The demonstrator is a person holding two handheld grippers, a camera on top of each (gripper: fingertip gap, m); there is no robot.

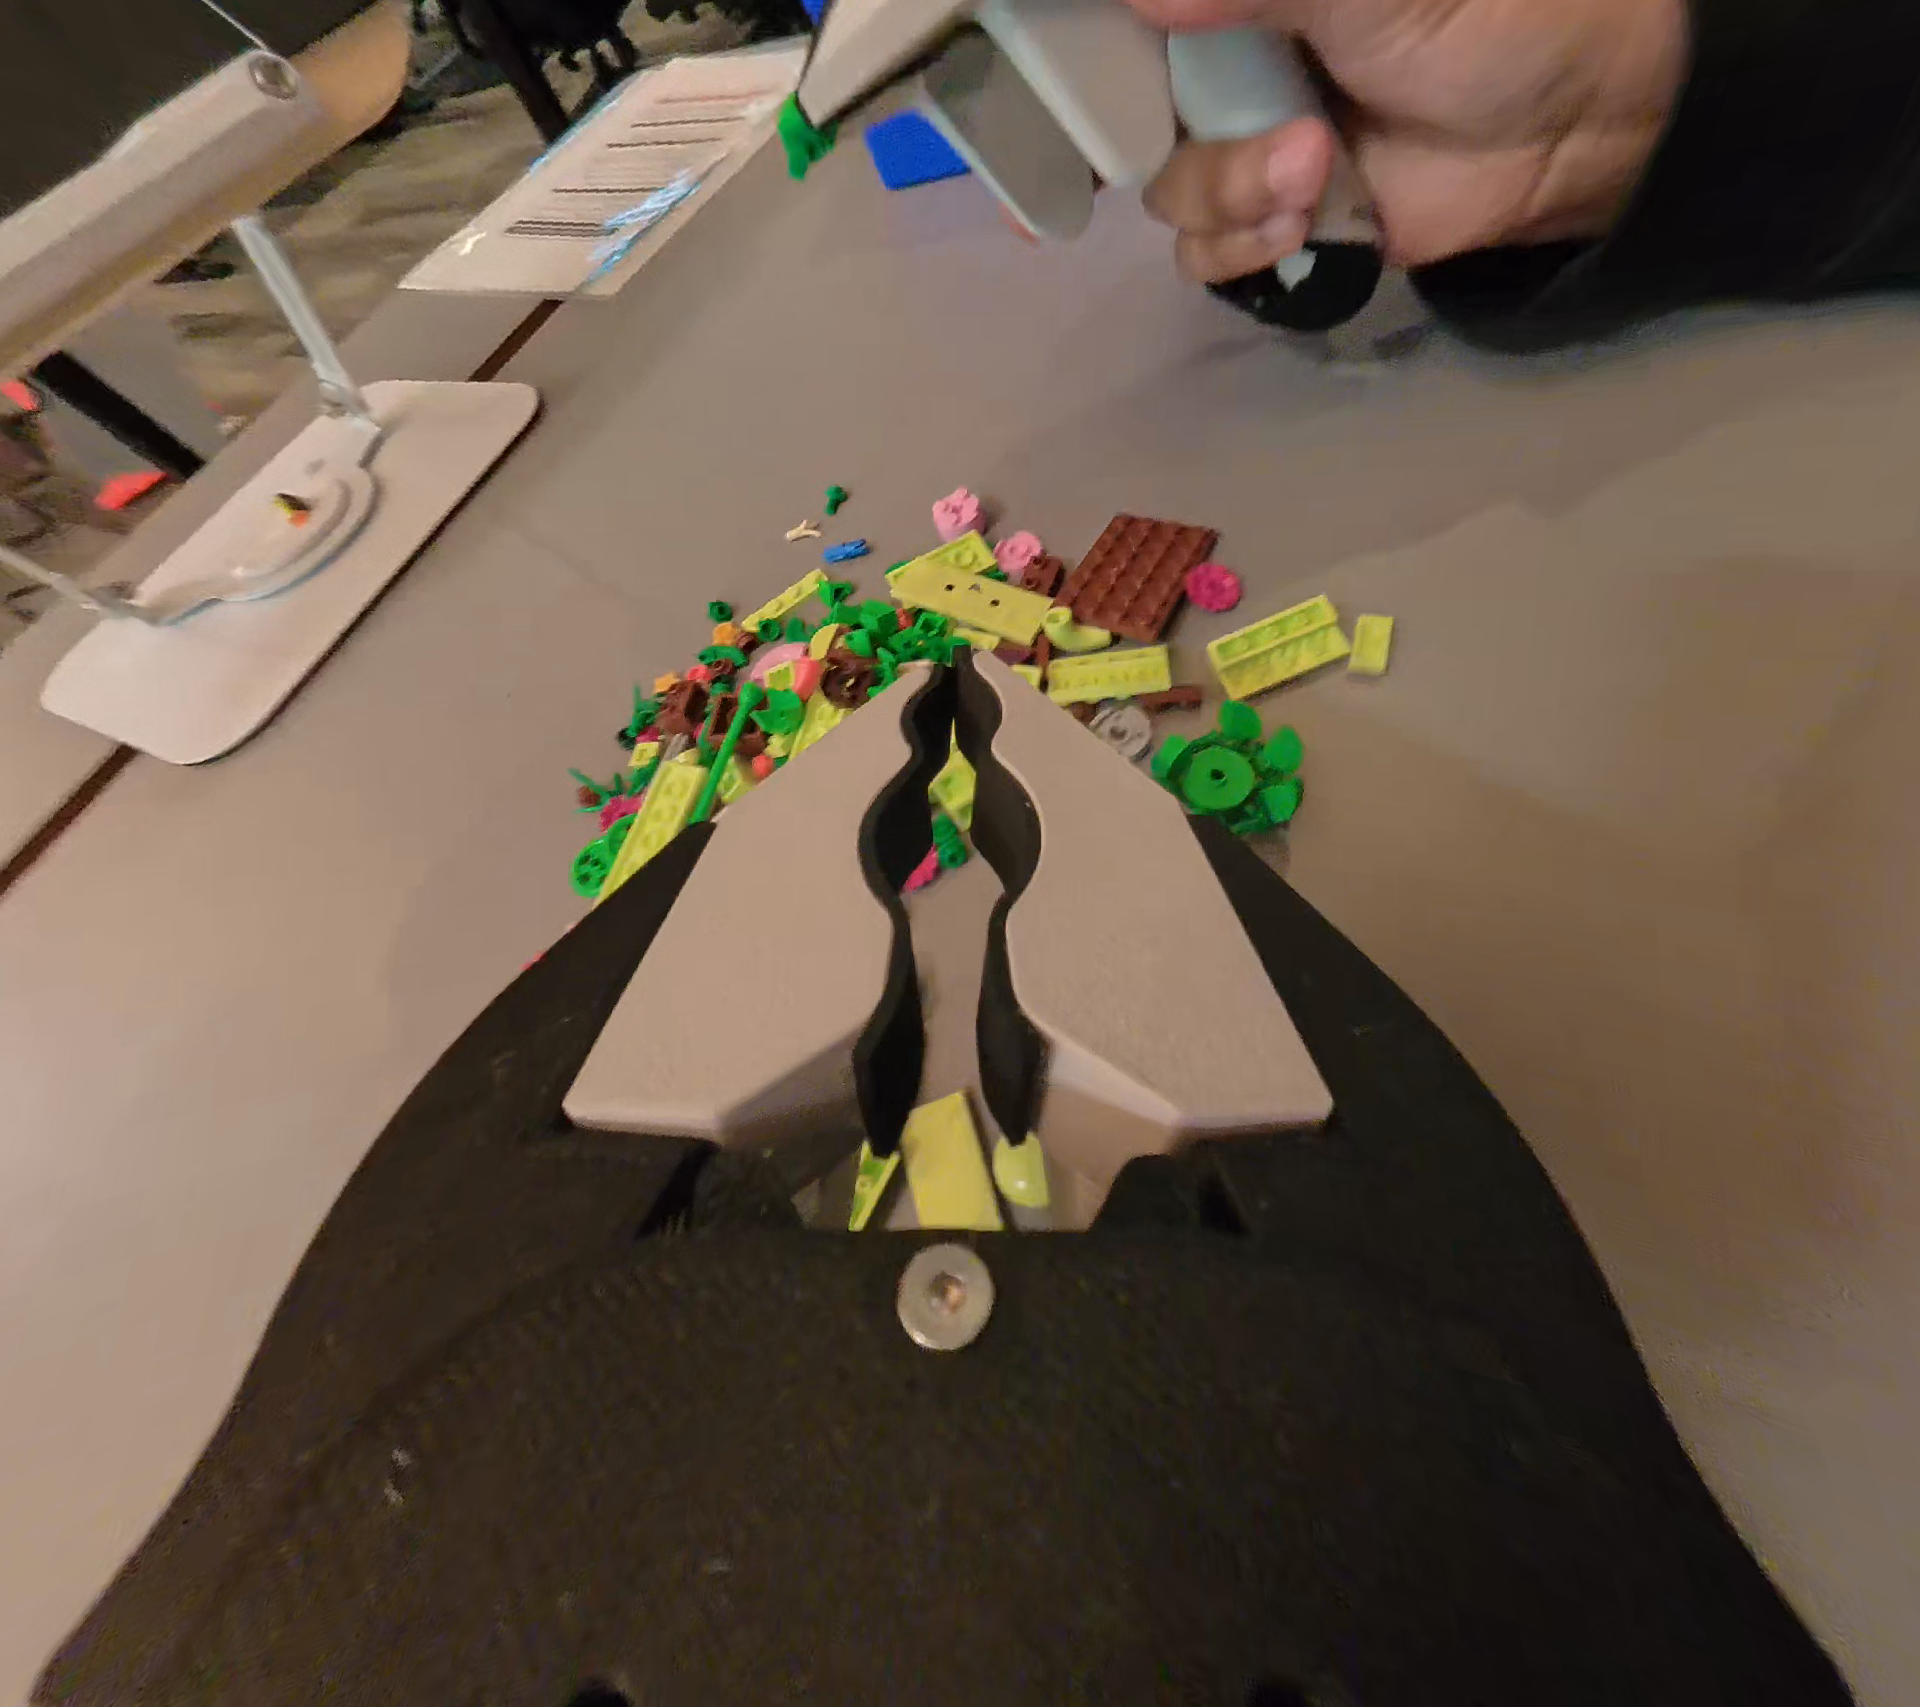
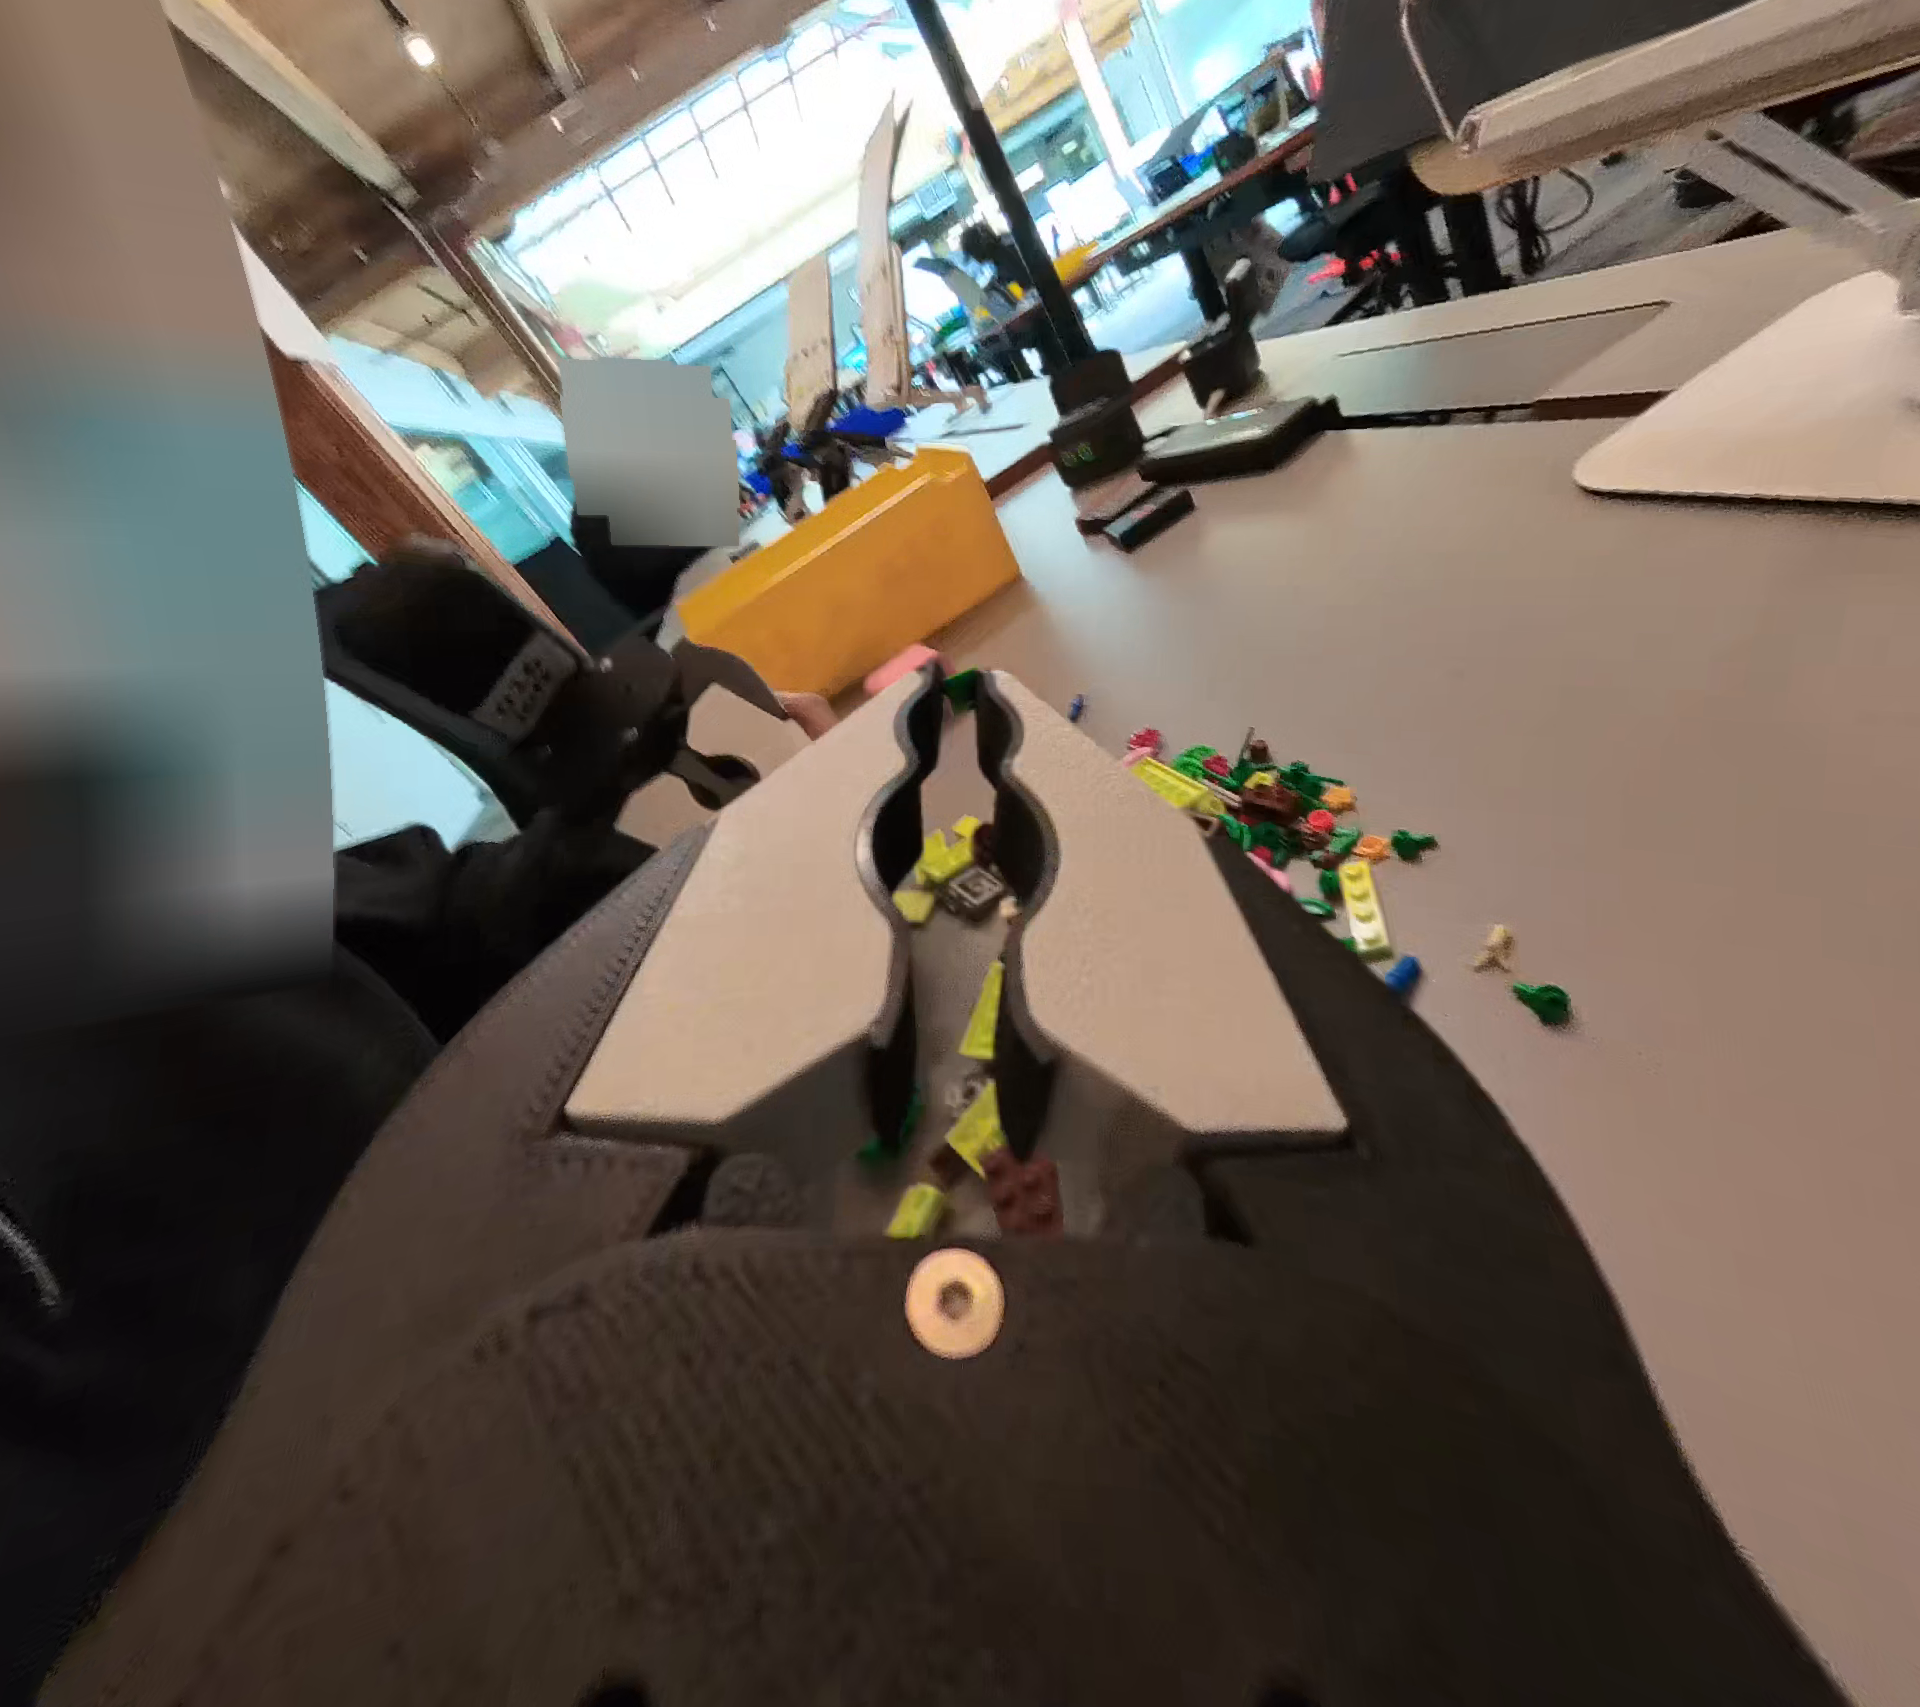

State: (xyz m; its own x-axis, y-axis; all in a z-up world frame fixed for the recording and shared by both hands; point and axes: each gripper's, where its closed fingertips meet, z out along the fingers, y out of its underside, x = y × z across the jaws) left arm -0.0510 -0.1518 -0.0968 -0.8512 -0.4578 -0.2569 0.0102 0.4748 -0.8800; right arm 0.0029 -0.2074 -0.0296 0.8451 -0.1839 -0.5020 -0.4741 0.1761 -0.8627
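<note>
left gripper (image 1: 954,670): fingers nearly together, empty, tips over brick pile (image 1: 935,670) on counter (image 1: 1455,930)
right gripper (image 2: 961,686): fingers clenched on green piece (image 2: 961,687), lifted clear of the pile
yellow bin (image 2: 852,582): beyond right tips

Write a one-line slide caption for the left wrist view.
Left gripper hovers nearly shut over a pile of small toy bricks on a grey table, while the right gripper carries a green piece.
</note>
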